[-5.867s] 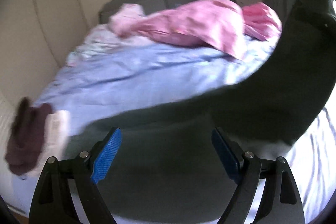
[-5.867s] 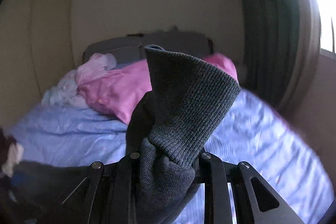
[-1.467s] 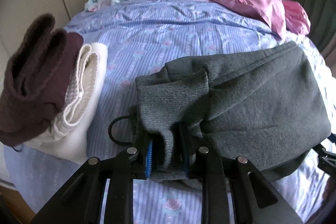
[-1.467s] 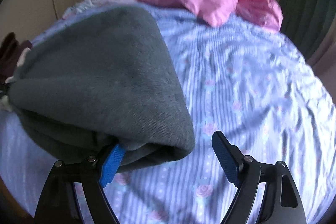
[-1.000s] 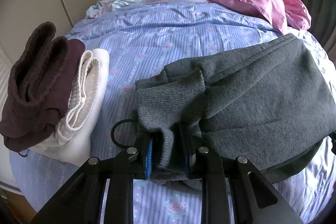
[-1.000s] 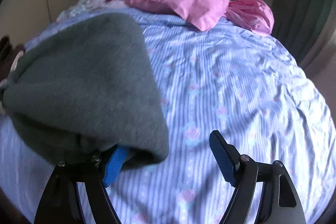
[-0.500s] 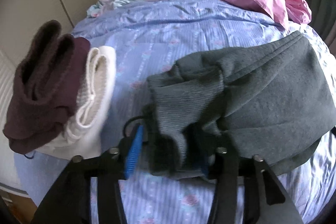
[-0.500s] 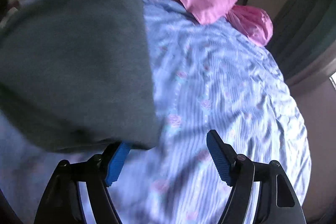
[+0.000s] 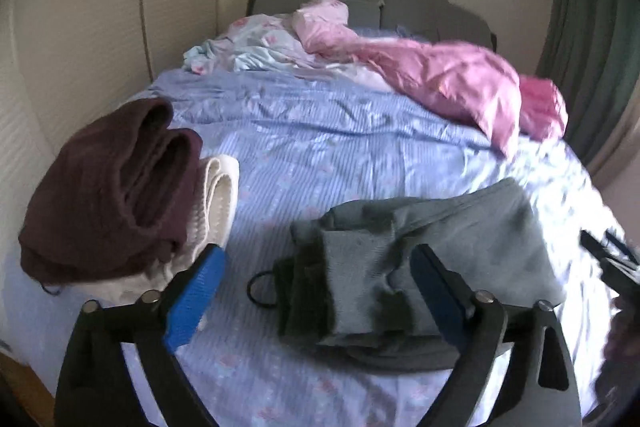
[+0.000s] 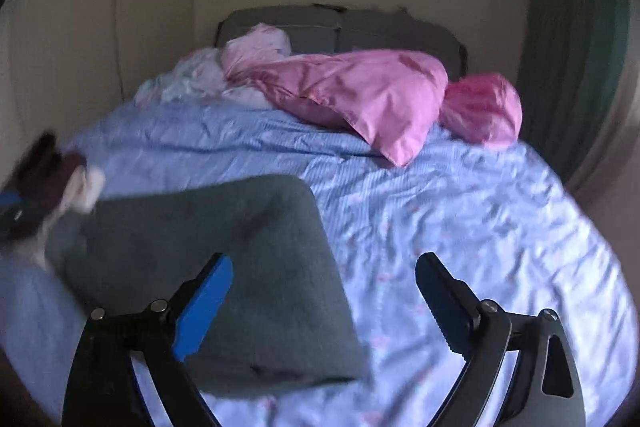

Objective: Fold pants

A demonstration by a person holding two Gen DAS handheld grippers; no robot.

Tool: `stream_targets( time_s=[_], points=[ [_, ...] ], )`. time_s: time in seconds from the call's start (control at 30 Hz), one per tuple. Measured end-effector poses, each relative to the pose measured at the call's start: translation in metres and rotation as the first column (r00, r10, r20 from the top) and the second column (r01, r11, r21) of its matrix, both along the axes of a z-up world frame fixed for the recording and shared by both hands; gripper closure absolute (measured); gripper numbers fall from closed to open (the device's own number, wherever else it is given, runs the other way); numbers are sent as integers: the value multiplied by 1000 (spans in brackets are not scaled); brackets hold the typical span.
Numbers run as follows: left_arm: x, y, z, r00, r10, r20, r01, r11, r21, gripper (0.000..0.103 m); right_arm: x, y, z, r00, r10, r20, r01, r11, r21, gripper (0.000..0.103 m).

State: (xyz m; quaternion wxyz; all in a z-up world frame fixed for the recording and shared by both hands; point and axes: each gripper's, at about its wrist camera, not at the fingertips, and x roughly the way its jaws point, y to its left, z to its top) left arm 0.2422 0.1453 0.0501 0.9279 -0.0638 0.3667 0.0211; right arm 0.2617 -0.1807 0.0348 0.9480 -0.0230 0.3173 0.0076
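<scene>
The waistband clamped half a second ago has been released by the left gripper [image 9: 316,291], whose jaws are now spread wide and lifted clear. The grey pants [image 9: 420,259] are left folded on the blue bedsheet [image 9: 340,147], beside a stack of folded clothes [image 9: 112,187], seemingly as a finished bundle. The right gripper [image 10: 324,303] is likewise held wide and empty above the fold.

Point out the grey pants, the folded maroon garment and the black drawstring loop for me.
grey pants [image 9: 452,235]: left wrist view, flat top of the folded bundle.
maroon garment [image 9: 108,187]: left wrist view, middle of its folded top.
drawstring loop [image 9: 256,291]: left wrist view, left curve of the loop, beside the waistband.
</scene>
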Motion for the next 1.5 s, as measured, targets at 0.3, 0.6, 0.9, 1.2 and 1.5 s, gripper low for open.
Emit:
stream_targets(
  time_s=[0.3, 0.6, 0.9, 1.2, 1.5],
  points=[
    [-10, -6, -49, 988, 150, 19, -140, 955, -263, 5, -3, -30, -57, 987, -156, -47, 163, 920, 356, 9],
    [8, -17, -117, 972, 171, -160, -215, 924, -317, 0, 4, -54, -93, 958, -261, -118, 287, 865, 411, 9],
    [13, 7, -165, 961, 93, -262, -230, 795, -562, 0, -17, -31, -136, 952, -269, -144, 305, 834, 460, 8],
    [15, 11, -169, 966, 94, -241, -224, 771, -596, 0, -30, -25, -136, 953, -283, -112, 301, 821, 484, 7],
    [26, -4, -164, 966, 127, -224, -228, 828, -513, 0, -45, -37, -168, 961, -233, -147, 266, 652, 710, 0]
  ],
)
